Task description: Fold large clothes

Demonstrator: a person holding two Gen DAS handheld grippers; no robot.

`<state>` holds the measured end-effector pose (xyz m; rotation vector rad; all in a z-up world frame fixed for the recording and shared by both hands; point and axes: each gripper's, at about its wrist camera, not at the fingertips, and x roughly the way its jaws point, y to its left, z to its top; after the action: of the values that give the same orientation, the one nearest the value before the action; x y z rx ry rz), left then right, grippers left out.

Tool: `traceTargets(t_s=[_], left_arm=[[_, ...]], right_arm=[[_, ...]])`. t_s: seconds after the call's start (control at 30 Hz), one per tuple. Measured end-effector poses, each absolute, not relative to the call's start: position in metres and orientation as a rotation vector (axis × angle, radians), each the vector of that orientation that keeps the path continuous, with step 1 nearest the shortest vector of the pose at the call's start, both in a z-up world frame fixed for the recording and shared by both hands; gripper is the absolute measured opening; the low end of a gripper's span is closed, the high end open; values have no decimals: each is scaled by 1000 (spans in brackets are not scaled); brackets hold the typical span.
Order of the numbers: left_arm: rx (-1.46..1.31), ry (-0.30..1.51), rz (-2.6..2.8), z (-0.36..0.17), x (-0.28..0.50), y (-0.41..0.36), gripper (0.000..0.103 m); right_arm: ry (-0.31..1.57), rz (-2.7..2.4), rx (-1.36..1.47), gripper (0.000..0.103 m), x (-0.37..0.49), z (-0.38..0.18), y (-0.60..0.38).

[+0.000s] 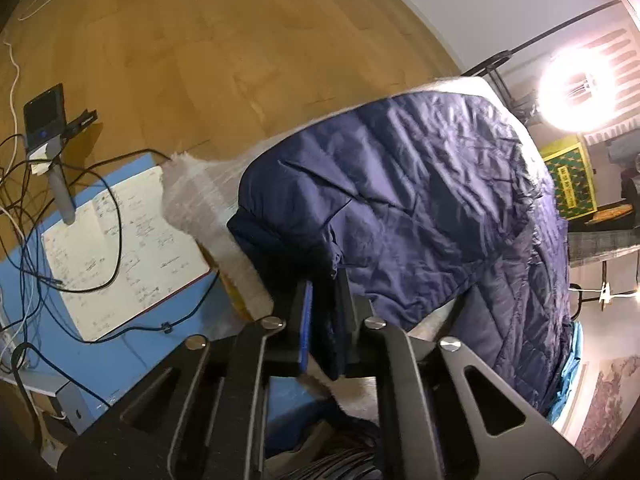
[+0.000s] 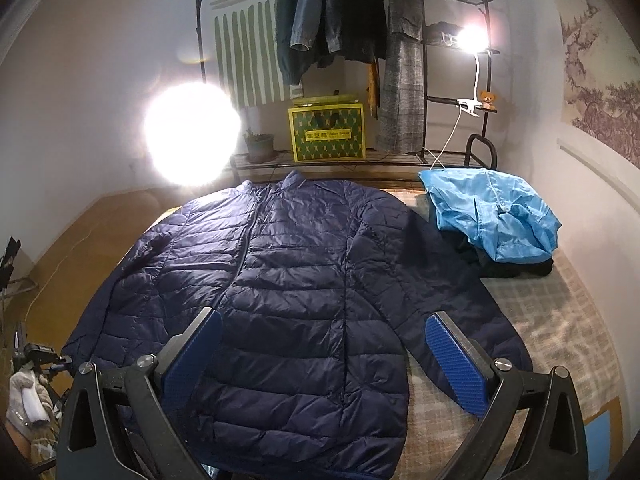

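Navy puffer jacket (image 2: 304, 280) is spread flat, front up, over most of the bed (image 2: 568, 320); collar toward the far edge by the clothes rack (image 2: 452, 80), hem at the near edge; its left sleeve hangs off the bed's left side, the other sleeve lies along the right half of the plaid cover.

Left gripper (image 1: 324, 320) has its fingers (image 1: 306, 324) clamped tight on a bit of navy fabric, prob the cuff or sleeve end, at the bed's edge; jacket bunches up right in front of that cam.

Right gripper (image 2: 324, 368) hovers over the hem w/ fingers (image 2: 456, 364) spread wide, nothing between them but air; not touching the jacket afaict.

Light blue garment (image 2: 492, 212) sits crumpled on something dark at the far right corner of the bed, apart from the jacket.

Beside the bed there's a blue worktop (image 1: 120, 360) w/ an open notebook (image 1: 120, 248) and cables (image 1: 48, 264) over it; bright lamp (image 2: 192, 132) glaring at the far left.
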<state>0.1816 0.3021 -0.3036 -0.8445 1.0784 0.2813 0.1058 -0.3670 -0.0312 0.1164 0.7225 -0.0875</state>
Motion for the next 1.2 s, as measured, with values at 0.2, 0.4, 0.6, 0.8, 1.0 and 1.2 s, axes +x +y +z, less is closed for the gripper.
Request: traceTargets(t_s=[0.2,0.4,0.6,0.8,1.0,1.2], left_arm=[[-763,986,242,-264,186,293,4],[-604,888,162,-202,200,249,4],[-408,820,19,-153,223,168,4],[-313,834,-142,-145,253,80,4],[-241,898,-242,-167,268,10,4],[-276,960,-283,-199,276,-11,4]], right_arm=[[740,-54,96,102,116,-39,-358],[801,34,120,83,131,-54,-352],[817,80,103,80,143,-62,-343],[826,113,129,79,160,-70,-343],[858,146,173,74,182,-87,-347],[927,234,300,74,211,-113,-343]])
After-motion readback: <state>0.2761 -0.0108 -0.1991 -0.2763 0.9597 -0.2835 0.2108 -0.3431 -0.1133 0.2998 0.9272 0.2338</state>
